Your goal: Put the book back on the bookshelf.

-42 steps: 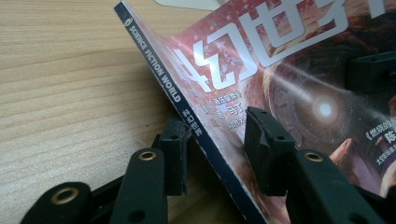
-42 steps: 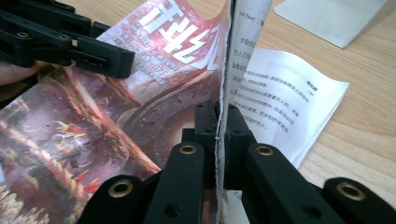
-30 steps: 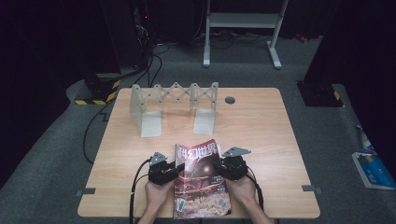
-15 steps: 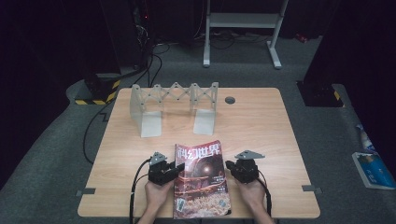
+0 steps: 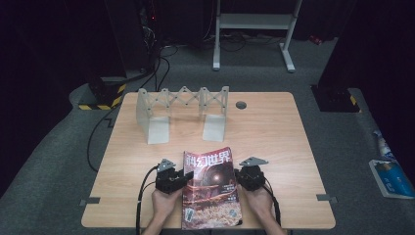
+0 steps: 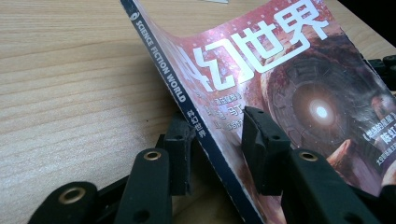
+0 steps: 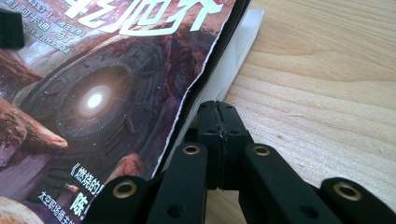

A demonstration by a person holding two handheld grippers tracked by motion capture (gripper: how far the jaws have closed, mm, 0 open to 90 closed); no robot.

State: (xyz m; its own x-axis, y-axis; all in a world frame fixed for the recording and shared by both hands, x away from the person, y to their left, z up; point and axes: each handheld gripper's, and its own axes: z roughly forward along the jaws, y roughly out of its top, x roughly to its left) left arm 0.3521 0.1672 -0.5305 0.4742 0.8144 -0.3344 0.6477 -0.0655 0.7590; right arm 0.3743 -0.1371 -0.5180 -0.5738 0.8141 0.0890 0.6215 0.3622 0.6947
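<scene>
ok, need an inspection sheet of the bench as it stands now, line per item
Surface: wooden table, flat, with a round grommet hole near the back.
Job's things: magazine at the front edge, cover up, spine side lifted off the wood.
Clutter: folding accordion rack standing at the back, apart from the magazine.
Grippers: left gripper jaws clamp the magazine at its spine, one under, one on the cover. Right gripper jaws have just closed, shut on nothing, beside the page edge.
Cables: gripper cable loops off the front edge; floor cable runs left of the table.
Surroundings: dark room, grey carpet, white stand, hazard-striped block, blue packs on the floor.
</scene>
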